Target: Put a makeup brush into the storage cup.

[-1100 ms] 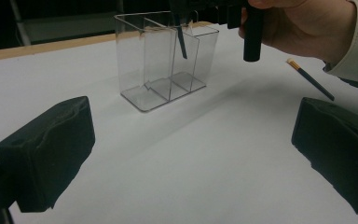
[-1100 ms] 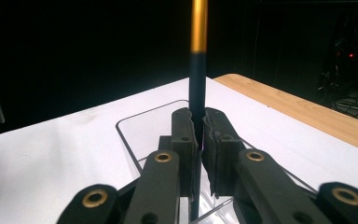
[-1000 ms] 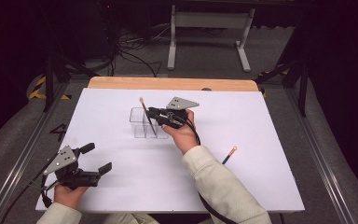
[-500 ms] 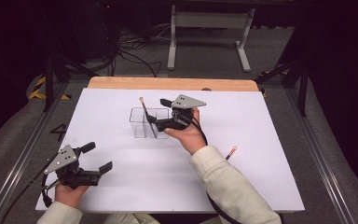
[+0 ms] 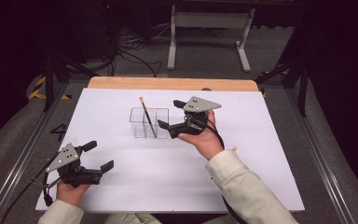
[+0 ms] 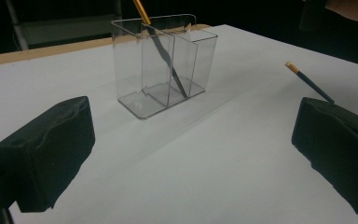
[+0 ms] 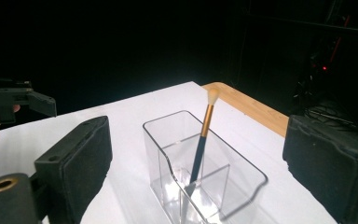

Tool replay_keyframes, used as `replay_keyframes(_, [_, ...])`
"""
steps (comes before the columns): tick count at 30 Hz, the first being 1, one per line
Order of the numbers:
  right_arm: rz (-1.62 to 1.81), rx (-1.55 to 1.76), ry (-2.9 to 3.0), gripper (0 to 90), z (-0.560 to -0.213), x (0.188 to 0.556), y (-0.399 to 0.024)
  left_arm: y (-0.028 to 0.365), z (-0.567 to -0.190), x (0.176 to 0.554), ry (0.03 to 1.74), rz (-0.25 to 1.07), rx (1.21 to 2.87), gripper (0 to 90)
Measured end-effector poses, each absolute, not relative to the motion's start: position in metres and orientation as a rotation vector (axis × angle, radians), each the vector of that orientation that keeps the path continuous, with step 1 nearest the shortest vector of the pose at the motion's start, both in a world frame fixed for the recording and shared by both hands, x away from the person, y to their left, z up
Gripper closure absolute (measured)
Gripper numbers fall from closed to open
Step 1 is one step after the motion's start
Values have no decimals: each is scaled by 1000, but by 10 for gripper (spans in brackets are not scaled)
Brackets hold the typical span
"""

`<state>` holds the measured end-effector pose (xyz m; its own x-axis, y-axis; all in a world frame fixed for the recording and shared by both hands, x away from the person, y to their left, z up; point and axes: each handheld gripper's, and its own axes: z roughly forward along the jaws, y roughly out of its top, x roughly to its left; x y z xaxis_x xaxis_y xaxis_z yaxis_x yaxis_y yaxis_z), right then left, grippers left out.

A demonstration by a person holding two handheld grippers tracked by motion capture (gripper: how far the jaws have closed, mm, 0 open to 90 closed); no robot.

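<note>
Clear plastic holder [image 5: 149,122] stands mid-counter [image 5: 121,182] with the brush [image 5: 147,116] leaning inside, bristles up. Your right tongs [image 5: 171,116], just right of it, have just been opening and grip nothing. Your left tongs [image 5: 100,156] rest apart, near left.

A white sheet [image 5: 135,186] covers the table, with a strip of bare wooden edge [image 5: 172,83] showing along its far side. Beyond that, a pale metal stand [image 5: 208,35] sits on the grey floor, and loose black cables [image 5: 130,58] sprawl to its left. Yellow-and-black tape [image 5: 39,88] marks the floor at far left.
</note>
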<state>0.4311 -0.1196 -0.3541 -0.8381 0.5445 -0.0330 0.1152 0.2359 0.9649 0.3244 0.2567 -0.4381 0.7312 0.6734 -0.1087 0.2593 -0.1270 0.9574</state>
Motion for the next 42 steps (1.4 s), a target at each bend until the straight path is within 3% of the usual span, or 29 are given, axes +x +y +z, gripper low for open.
replay_keyframes(19, [1629, 665, 2142, 12, -331, 404, -174, 255, -439, 326, 750, 420, 1711, 2])
replay_keyframes(42, [1526, 728, 2081, 15, -326, 377, -231, 254, -438, 326, 752, 420, 1714, 2])
